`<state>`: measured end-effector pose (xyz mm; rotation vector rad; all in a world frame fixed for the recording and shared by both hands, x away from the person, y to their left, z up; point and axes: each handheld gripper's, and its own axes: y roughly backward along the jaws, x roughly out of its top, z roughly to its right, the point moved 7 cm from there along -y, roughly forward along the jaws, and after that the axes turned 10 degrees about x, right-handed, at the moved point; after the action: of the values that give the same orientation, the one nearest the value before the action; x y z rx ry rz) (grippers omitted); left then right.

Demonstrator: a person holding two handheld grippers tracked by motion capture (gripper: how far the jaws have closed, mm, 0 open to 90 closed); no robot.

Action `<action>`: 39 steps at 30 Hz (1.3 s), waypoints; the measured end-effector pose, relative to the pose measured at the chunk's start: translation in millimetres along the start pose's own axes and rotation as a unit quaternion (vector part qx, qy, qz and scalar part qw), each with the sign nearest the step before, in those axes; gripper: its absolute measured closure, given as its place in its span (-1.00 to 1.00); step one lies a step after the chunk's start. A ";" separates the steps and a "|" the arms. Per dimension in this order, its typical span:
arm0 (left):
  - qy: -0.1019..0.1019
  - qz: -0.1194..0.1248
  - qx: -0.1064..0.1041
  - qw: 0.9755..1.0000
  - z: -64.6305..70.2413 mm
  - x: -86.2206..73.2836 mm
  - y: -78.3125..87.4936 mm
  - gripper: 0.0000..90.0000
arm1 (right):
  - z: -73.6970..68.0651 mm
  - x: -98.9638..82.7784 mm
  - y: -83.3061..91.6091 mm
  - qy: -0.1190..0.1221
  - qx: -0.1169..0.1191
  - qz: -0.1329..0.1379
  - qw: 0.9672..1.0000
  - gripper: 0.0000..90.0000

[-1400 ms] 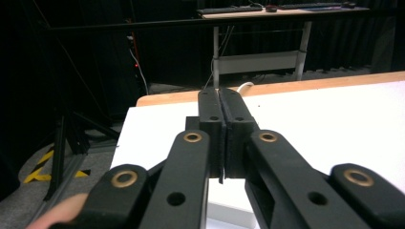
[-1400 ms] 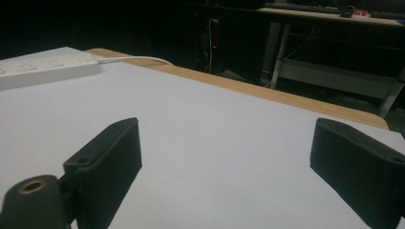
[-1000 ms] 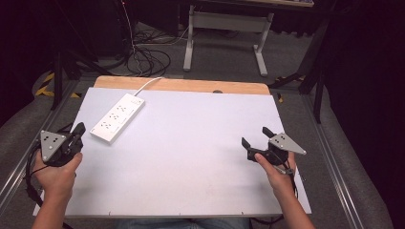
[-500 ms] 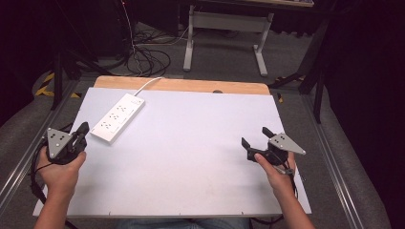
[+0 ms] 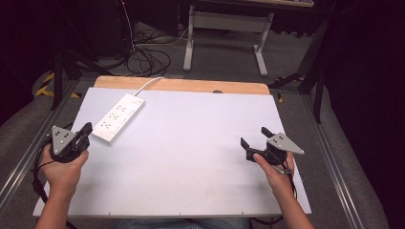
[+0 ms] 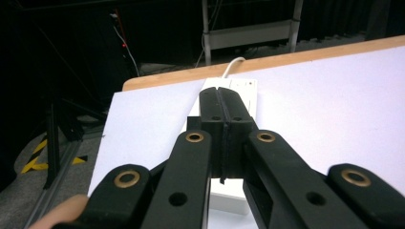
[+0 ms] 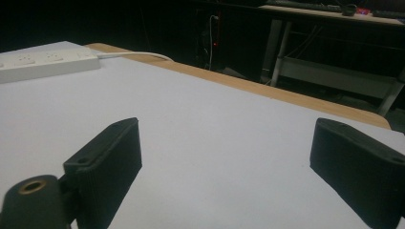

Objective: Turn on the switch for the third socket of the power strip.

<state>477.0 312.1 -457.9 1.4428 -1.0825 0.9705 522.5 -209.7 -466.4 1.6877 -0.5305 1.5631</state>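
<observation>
A white power strip lies at the table's far left, its white cord running off the back edge. My left gripper hovers just short of the strip's near end, jaws pressed together with nothing between them. In the left gripper view the shut jaws point straight along the power strip. My right gripper rests near the right edge of the table, jaws wide apart and empty. From the right gripper view the power strip lies far off at the upper left.
The white table top has a bare wooden strip along its back edge. Beyond it stand a desk frame and loose cables on the floor. Metal rails run along both sides.
My left gripper has drifted slightly right and forward toward the power strip's near end. The right gripper has stayed put.
</observation>
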 end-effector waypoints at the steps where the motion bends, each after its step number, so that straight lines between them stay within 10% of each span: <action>1: -0.003 -0.001 0.000 1.000 0.7 0.3 -0.7 1.00 | -0.3 0.0 -0.2 0.000 0.000 0.000 1.000 -0.76; 39: -0.035 -0.070 0.000 0.997 4.8 -8.3 -40.2 1.00 | 3.1 3.0 2.9 -0.001 -0.001 0.005 1.000 -0.75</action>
<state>513.6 310.4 -477.0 1.5401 -1.0171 0.8262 522.9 -213.3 -462.6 1.6869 -0.5431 1.5684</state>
